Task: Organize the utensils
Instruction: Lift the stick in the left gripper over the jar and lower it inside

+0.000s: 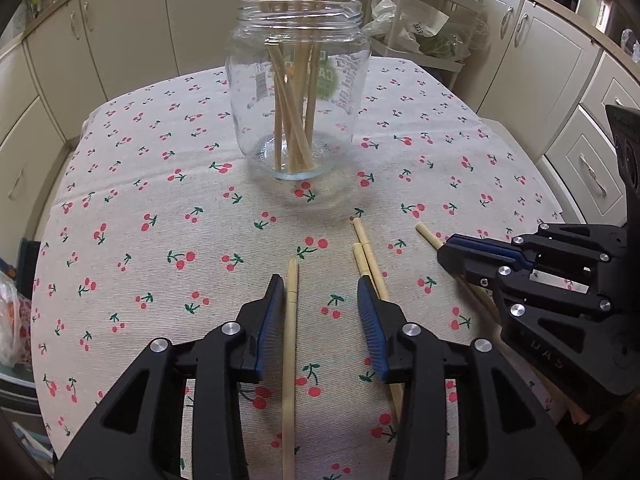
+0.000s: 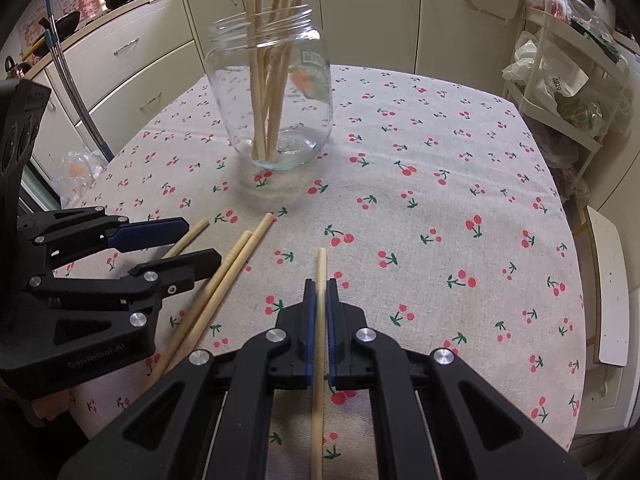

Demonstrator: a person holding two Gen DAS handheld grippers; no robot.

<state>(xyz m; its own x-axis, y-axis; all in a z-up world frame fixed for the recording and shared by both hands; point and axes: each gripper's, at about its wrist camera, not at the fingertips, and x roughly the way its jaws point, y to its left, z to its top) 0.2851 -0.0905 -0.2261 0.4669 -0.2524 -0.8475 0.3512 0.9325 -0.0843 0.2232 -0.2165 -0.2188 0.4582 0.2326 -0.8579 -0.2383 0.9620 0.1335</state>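
A clear glass jar [image 1: 297, 100] [image 2: 272, 96] stands upright at the far middle of the cherry-print tablecloth [image 1: 160, 200], holding several bamboo chopsticks. My left gripper [image 1: 320, 286] [image 2: 204, 241] is open low over the cloth. One loose chopstick [image 1: 290, 320] lies between its fingers, close beside the left pad and apart from the right one. Two more chopsticks [image 1: 370, 264] [image 2: 224, 280] lie side by side by its right finger. My right gripper [image 2: 320, 292] [image 1: 444, 254] is shut on a single chopstick [image 2: 320, 272], whose tip [image 1: 426, 233] pokes out ahead of the pads.
Cream kitchen cabinets [image 1: 120, 20] ring the table on all sides. A white wire rack with plastic bags [image 2: 560, 80] stands to the right. A white stool [image 2: 608, 288] sits by the table's right edge. Bags lie on the floor at the left [image 1: 12, 312].
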